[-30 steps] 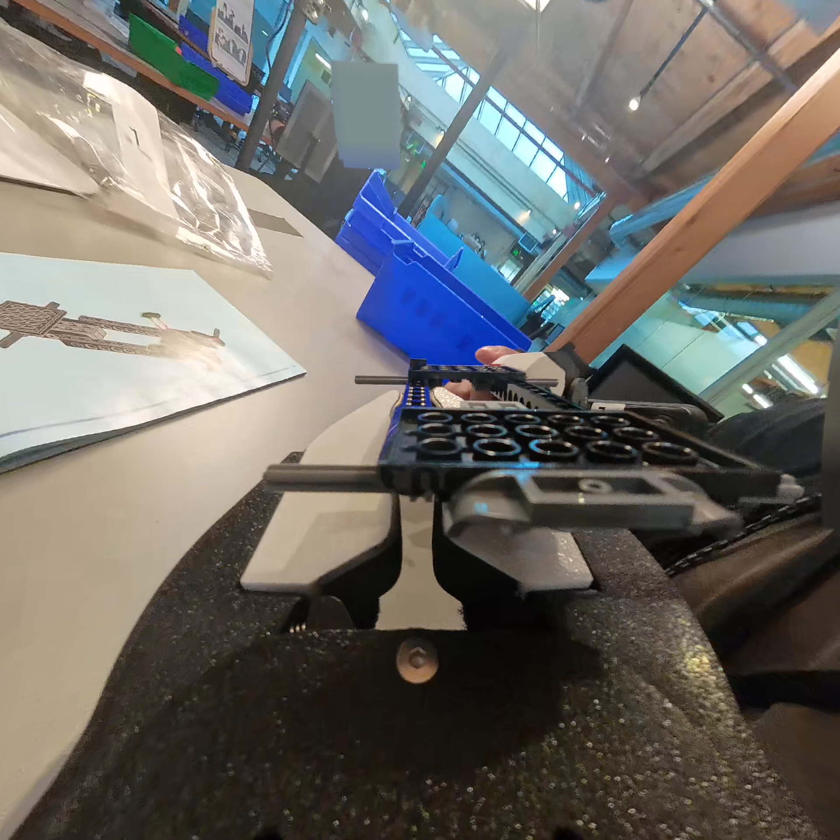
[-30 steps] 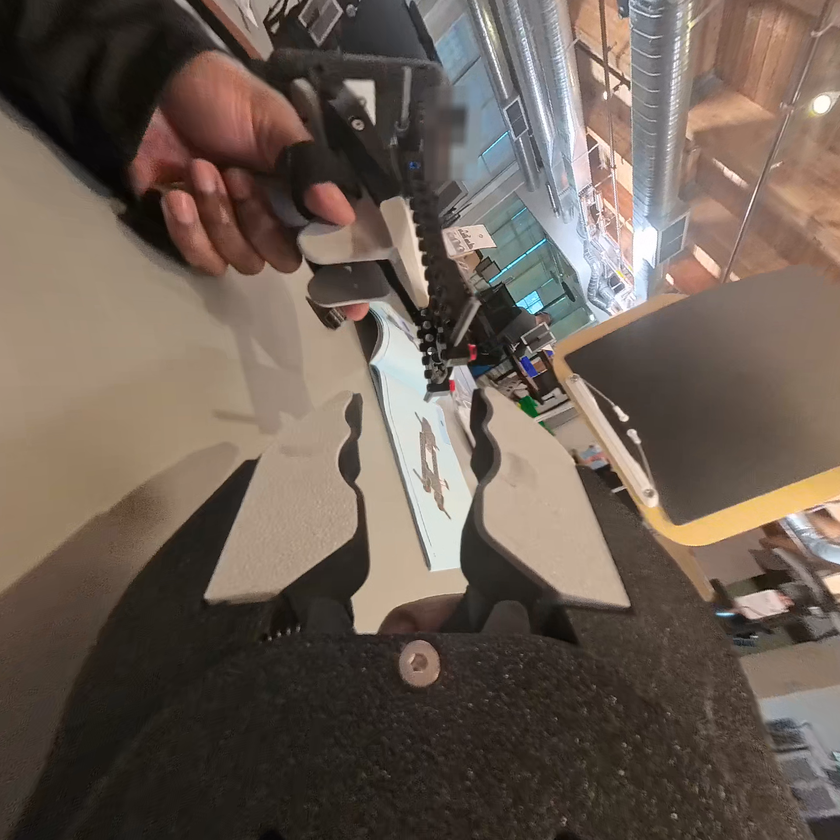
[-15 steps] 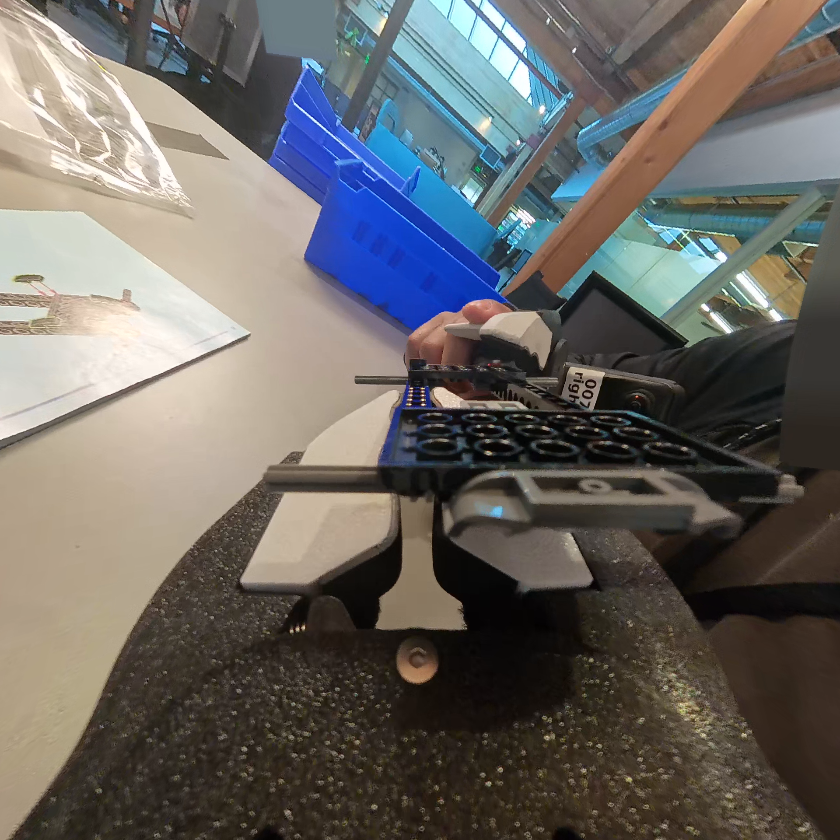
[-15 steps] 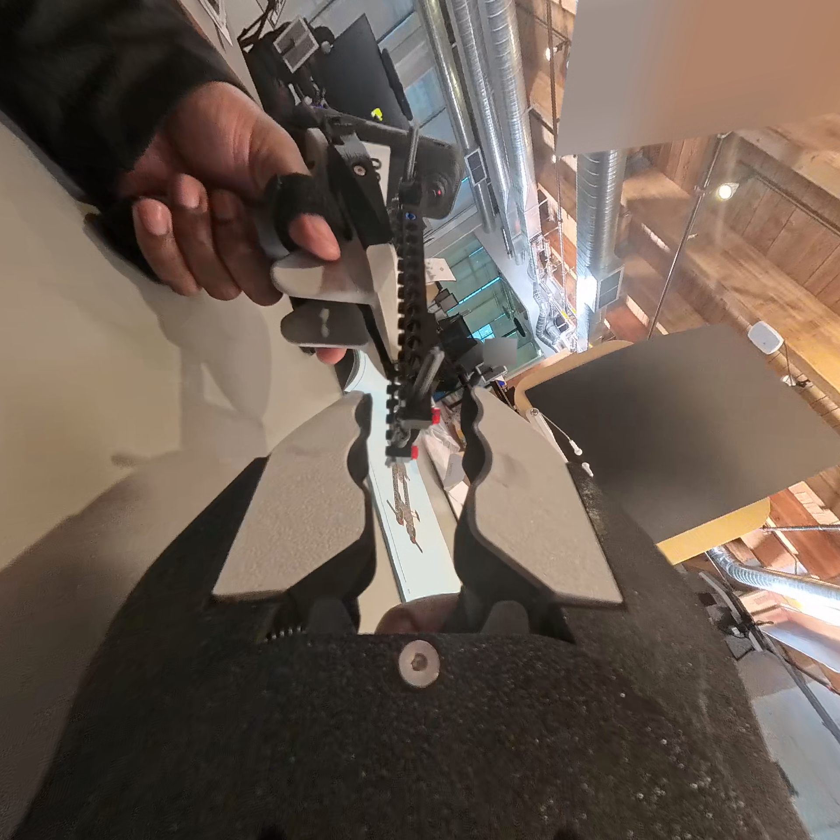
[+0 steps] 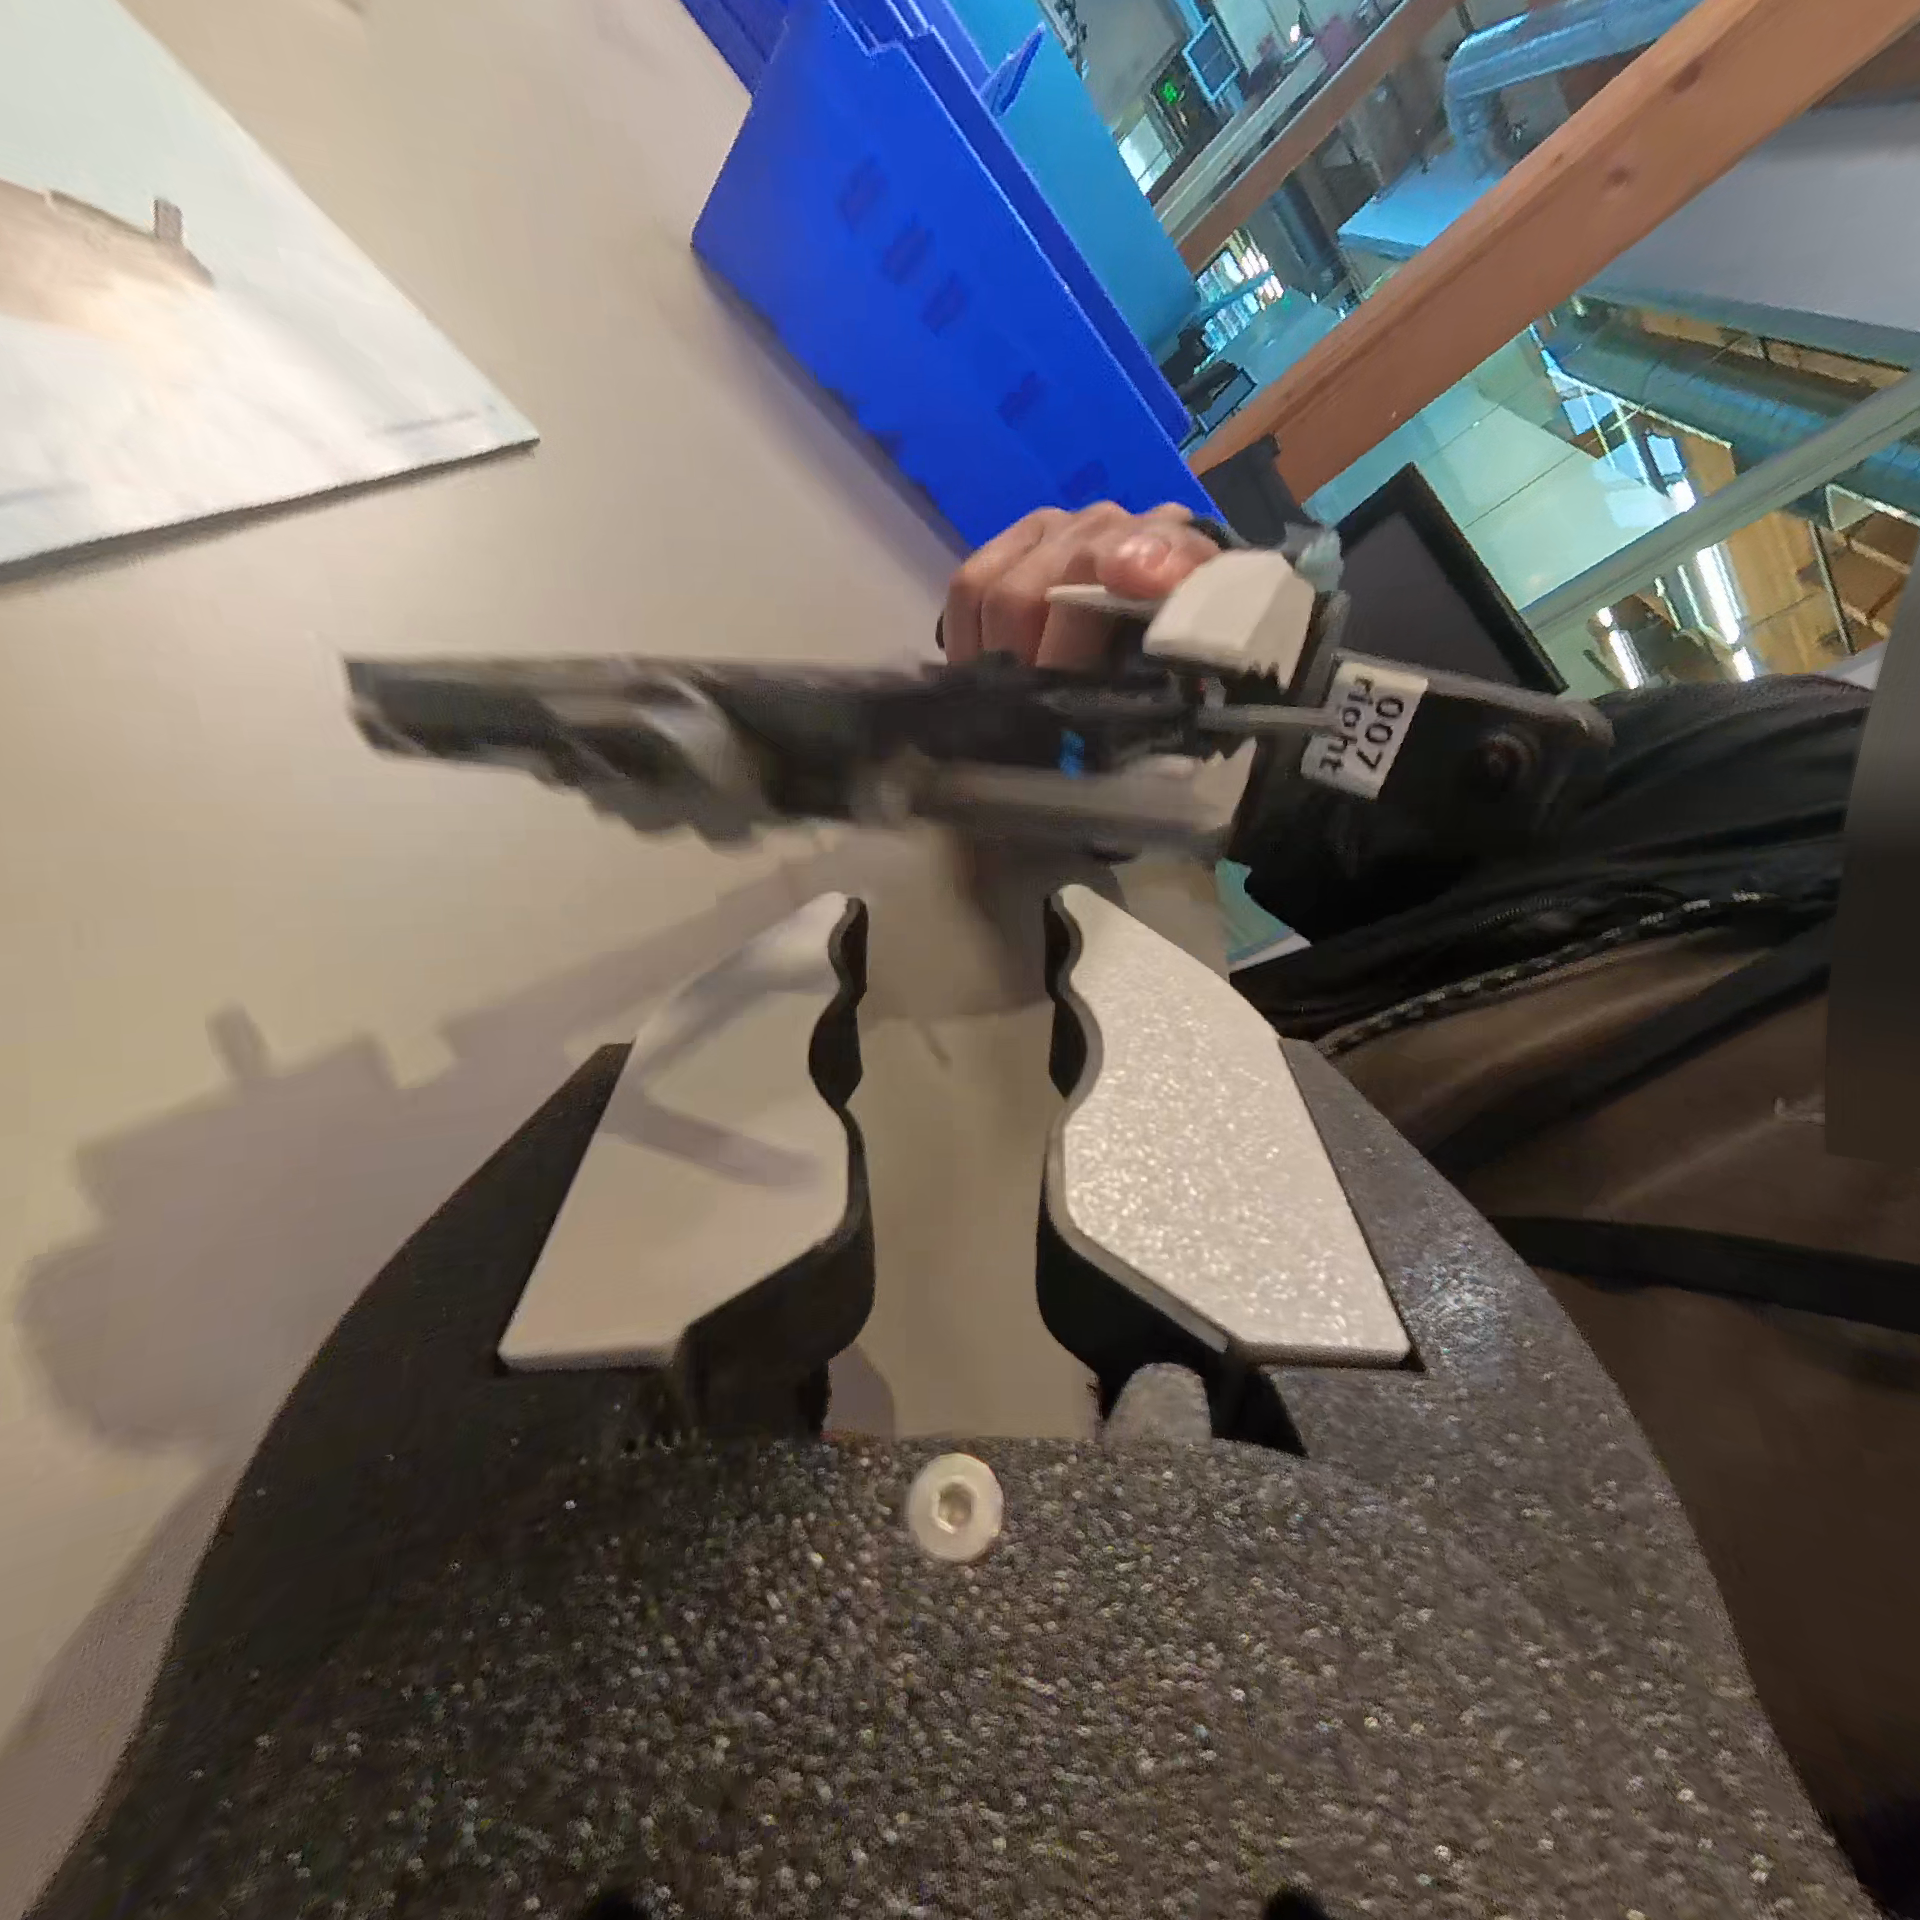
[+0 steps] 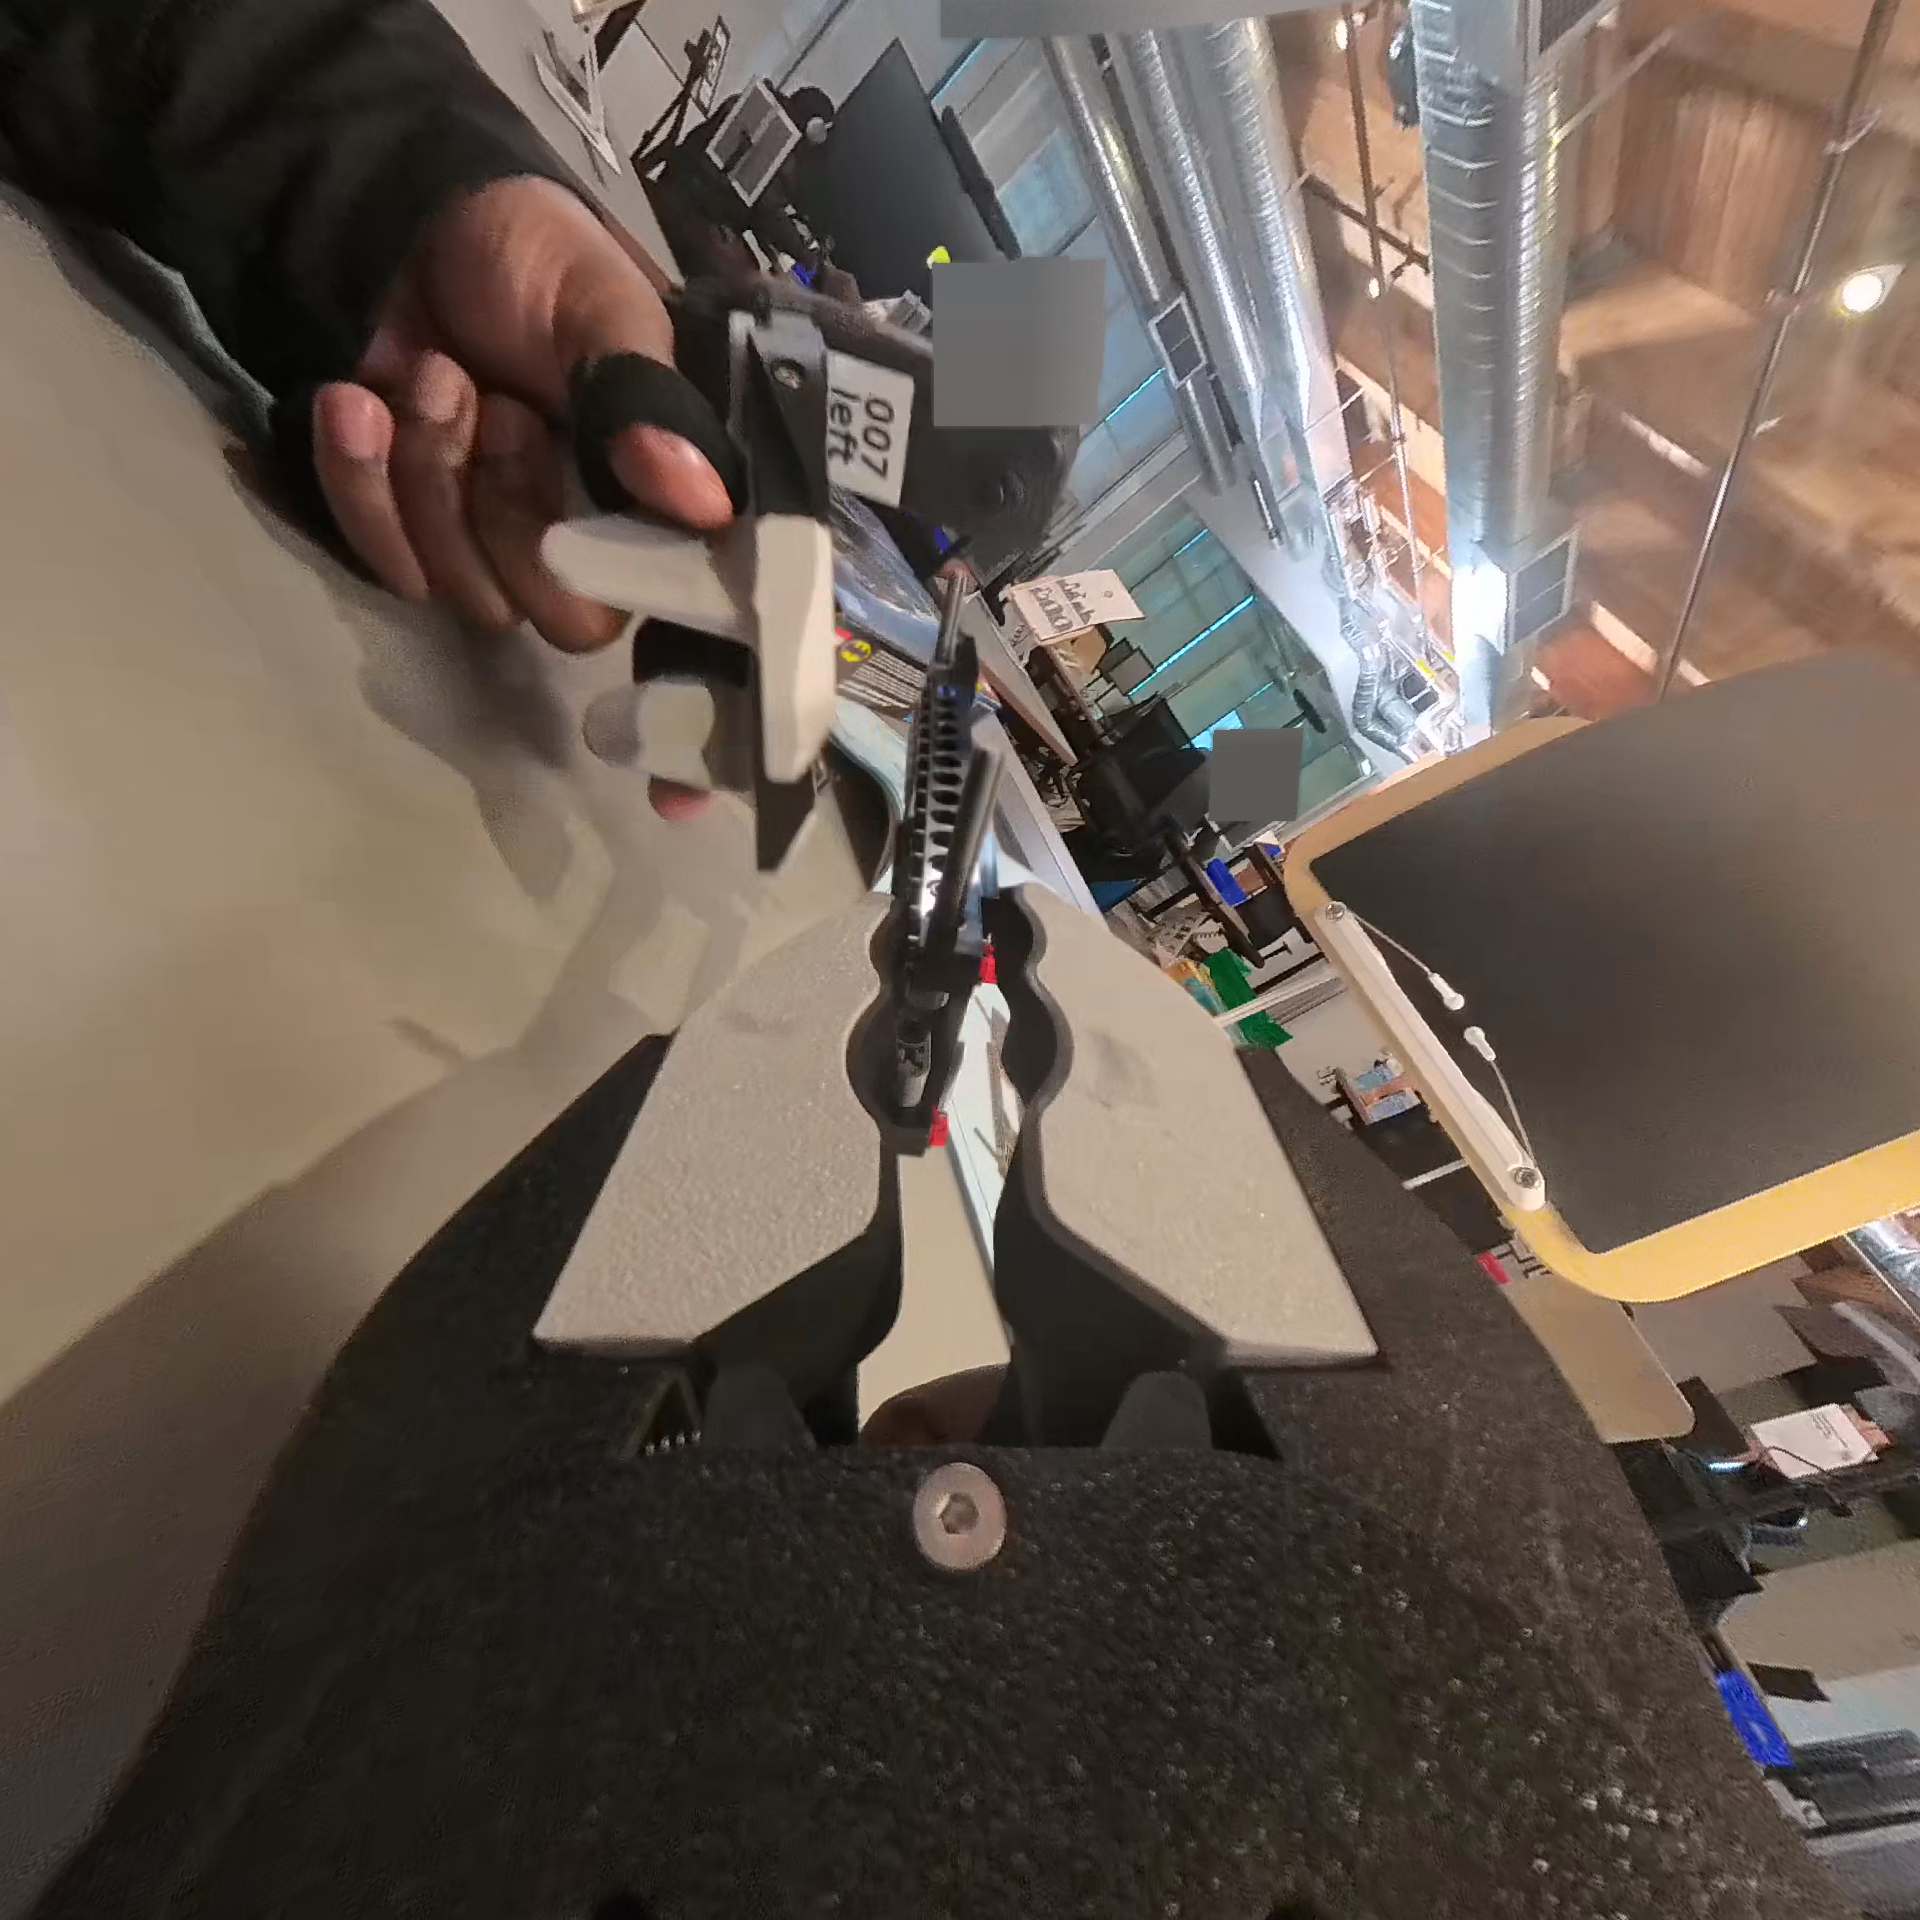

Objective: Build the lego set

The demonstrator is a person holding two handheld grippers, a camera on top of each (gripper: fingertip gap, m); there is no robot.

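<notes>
Brick assembly passed from left hand-held gripper (image 5: 951, 914) to right hand-held gripper (image 6: 951, 935).

Right's grey textured pads clench the black studded brick assembly (image 6: 935, 831) edge-on; left, clamped on it a second ago, now gapes bare just below it, over the smooth beige counter (image 5: 312, 831).

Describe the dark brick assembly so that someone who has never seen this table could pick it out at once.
Start at the pale grey table, in front of the blue bin. Above it, the right gripper has its fingers closed on a flat black brick assembly. It alone is raised off the table, thin and studded with round holes, unlike the printed booklet lying flat.
</notes>
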